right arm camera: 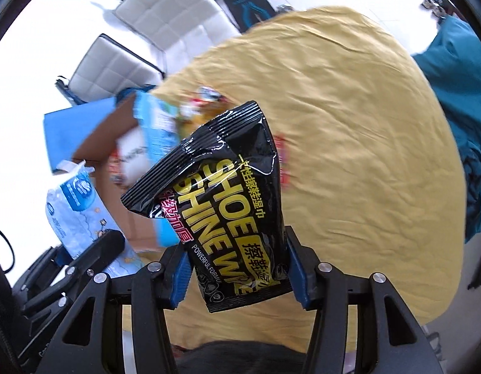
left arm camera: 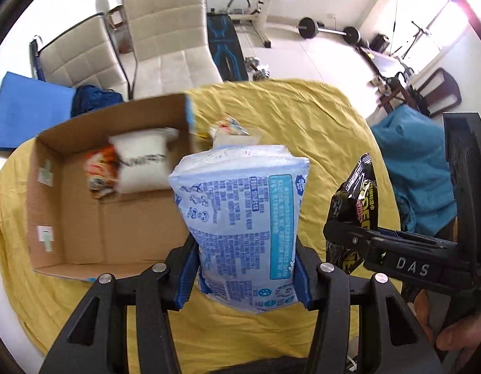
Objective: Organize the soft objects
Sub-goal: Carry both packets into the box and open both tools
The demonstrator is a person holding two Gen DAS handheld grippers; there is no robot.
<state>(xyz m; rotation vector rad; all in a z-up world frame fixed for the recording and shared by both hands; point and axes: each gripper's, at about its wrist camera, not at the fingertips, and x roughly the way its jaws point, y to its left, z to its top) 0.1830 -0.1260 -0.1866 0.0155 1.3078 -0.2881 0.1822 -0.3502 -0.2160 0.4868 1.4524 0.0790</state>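
Left gripper (left arm camera: 245, 277) clamping upright blue wipes pack (left arm camera: 240, 218), right gripper (right arm camera: 237, 275) clamping upright black pack (right arm camera: 228, 202).

Bright daylight from the window (left arm camera: 452, 25) — glare there, fisheye-bent edges, motion blur on the cardboard box (left arm camera: 94, 187).

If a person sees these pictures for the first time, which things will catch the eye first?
First the two packs held up over the yellow cloth: a pale blue pack in the left gripper and a black "SHOE SHINE" wipes pack in the right gripper. Then the open cardboard box to the left, with a white pack already inside.
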